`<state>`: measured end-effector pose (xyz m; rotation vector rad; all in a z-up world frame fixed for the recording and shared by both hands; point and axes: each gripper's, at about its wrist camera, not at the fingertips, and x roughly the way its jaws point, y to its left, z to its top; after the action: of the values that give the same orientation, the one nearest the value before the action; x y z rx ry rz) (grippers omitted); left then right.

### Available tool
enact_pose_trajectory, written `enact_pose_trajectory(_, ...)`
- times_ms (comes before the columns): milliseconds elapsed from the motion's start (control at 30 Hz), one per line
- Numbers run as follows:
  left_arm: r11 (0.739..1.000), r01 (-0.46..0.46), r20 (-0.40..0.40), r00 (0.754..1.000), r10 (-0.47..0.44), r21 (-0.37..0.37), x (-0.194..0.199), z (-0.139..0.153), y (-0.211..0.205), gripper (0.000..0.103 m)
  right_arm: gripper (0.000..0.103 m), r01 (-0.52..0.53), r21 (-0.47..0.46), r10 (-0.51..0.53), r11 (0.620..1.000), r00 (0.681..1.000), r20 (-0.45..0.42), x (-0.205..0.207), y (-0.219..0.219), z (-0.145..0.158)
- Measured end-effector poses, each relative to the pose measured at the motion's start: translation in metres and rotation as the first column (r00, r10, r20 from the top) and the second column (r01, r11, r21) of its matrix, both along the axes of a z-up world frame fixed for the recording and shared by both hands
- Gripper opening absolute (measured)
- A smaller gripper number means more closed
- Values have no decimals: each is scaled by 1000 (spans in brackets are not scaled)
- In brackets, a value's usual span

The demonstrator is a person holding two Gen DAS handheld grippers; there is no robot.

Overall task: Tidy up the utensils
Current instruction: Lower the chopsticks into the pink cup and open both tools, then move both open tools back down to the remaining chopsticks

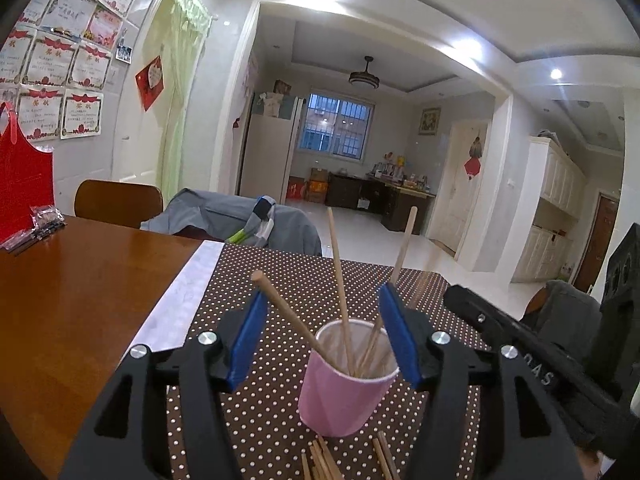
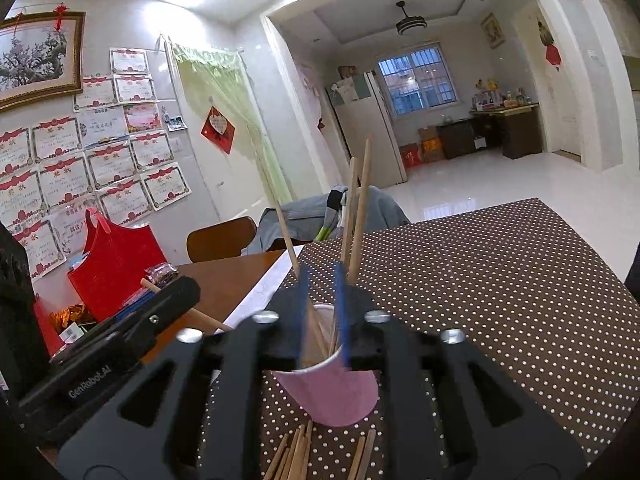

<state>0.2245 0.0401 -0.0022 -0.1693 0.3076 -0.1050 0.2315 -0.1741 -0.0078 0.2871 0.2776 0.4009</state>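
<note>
We see the tabletop (image 1: 80, 280) under a dotted cloth (image 2: 500, 280). Our left hand-held gripper (image 1: 324, 332) spreads wide around the pink cup (image 1: 340, 396) of chopsticks (image 1: 340, 272). Our right hand-held gripper (image 2: 322, 312), narrow above the cup's rim, pinches one chopstick. Loose chopsticks (image 2: 296, 456) lie just before the cup. Only the right view shows the red bag (image 2: 116, 272).

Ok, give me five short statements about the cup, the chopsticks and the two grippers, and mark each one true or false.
1. The pink cup stands upright on the dotted tablecloth. True.
2. The cup is empty. False: chopsticks stand in it.
3. The left gripper is wide open around the cup. True.
4. More loose chopsticks lie in front of the cup. True.
5. The right gripper is wide open. False: its jaws stand narrow, above the cup's rim.
</note>
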Motion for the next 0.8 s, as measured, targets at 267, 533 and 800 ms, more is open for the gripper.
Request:
enact_pose_trajectory(267, 1000, 13, 13, 1000, -13, 0, -25, 3, 4, 58, 44, -3, -21, 3, 1000, 1000, 11, -22, -8, 3)
enact_pose_trajectory(533, 999, 40, -89, 995, -37, 29, -38, -15, 9, 58, 50, -25, -121, 16, 992, 997, -72, -38, -5, -11)
enact_pose_trajectory(800, 994, 90, -397, 916, -60, 57, -30, -58, 9, 58, 56, -80, -240, 6, 967, 956, -293, -31, -6, -51)
